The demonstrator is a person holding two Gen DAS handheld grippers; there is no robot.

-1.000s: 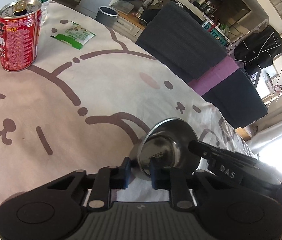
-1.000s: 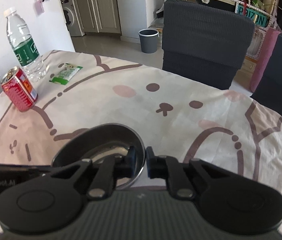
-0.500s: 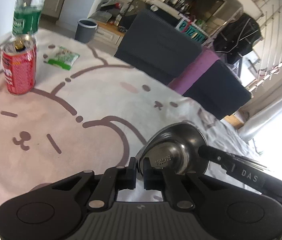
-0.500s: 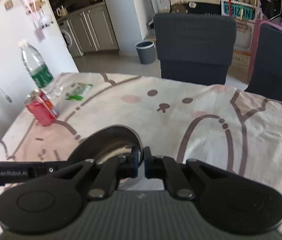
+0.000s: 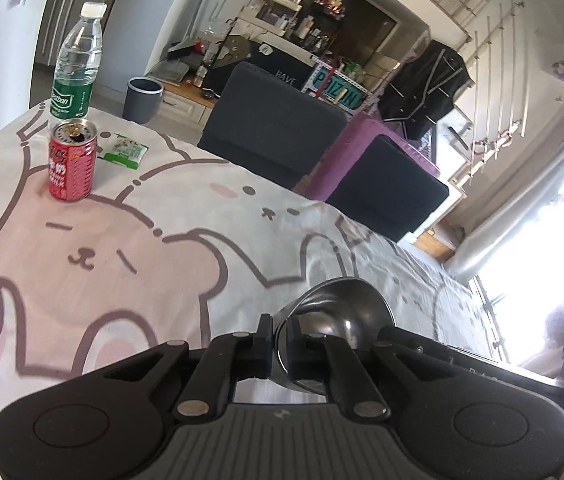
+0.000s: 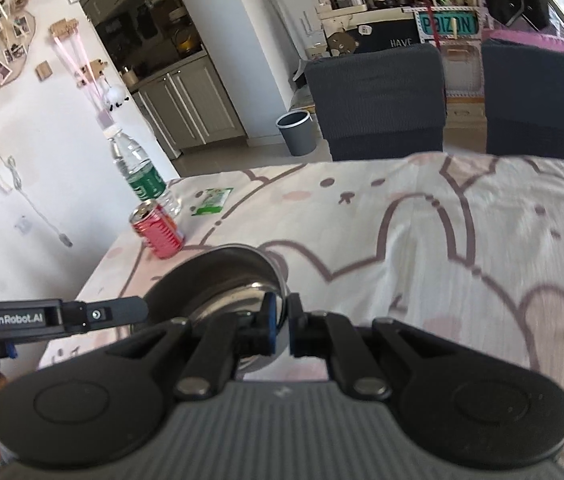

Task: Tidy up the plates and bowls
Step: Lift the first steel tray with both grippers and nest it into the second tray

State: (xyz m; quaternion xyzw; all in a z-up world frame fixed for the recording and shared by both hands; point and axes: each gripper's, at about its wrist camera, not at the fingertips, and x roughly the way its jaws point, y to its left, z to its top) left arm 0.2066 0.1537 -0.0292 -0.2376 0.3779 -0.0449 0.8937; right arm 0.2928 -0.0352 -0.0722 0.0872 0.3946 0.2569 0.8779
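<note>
A steel bowl (image 5: 342, 312) is held off the table between both grippers. My left gripper (image 5: 280, 346) is shut on the bowl's rim on one side. My right gripper (image 6: 281, 326) is shut on the rim of the same bowl (image 6: 222, 280) on the opposite side. In the right wrist view the left gripper's finger (image 6: 82, 314) reaches the bowl from the left. In the left wrist view the right gripper's finger (image 5: 462, 364) comes in from the right. The bowl is tilted and hangs above the bear-print tablecloth (image 5: 162, 264).
A red can (image 5: 71, 160), a water bottle (image 5: 76, 68) and a green packet (image 5: 124, 152) stand at the table's far left corner. Two dark chairs (image 5: 270, 128) are behind the table's far edge. A grey bin (image 6: 296, 132) stands on the floor beyond.
Both grippers have lifted the bowl higher above the table and pulled back; the can and bottle look farther away. Both stay shut on the rim.
</note>
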